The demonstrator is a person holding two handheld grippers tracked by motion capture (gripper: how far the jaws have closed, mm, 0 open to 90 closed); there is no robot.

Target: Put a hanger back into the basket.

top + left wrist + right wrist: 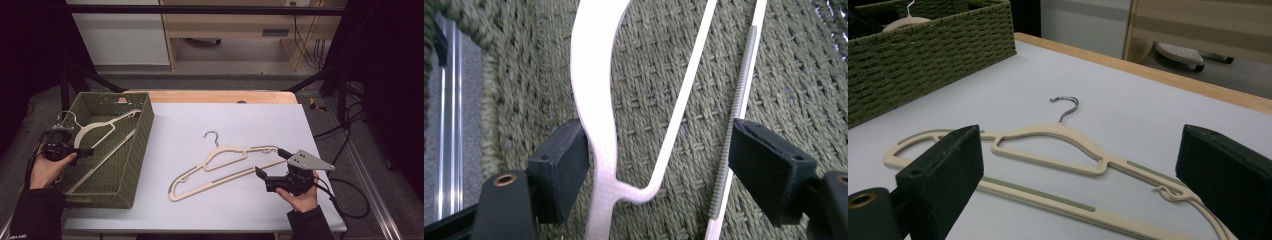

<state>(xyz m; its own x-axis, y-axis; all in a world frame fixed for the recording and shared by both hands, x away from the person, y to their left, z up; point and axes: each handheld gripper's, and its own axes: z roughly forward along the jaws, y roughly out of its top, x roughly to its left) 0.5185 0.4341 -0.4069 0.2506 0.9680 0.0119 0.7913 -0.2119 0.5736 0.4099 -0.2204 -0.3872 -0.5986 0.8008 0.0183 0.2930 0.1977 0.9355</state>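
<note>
a cream hanger (222, 167) lies flat on the white table (210, 205), its metal hook (212, 137) pointing toward the far edge and its long bar running from near the middle of the table toward the right gripper (272, 165). that gripper, held in the person's right hand (300, 195), sits at the hanger's right end with its jaws spread wide; in the right gripper view the two black jaws stand on either side of the hanger (1048, 165) and touch nothing.

at the left of the table stands a green woven basket (140, 145) (deep, with straight walls), and a second cream hanger (102, 140) rests inside it, slanting from the near corner up to the far wall, its hook (67, 117) out over the left rim. the left gripper (82, 151), held in the left hand (47, 167), reaches in over that rim. in the left gripper view its jaws are wide apart around the second hanger (599, 125): the left jaw is touching the curved shoulder, while the right jaw sits just beside the ribbed bar (734, 125), and i cannot tell whether they touch. the basket's woven floor (659, 100) shows behind.
</note>
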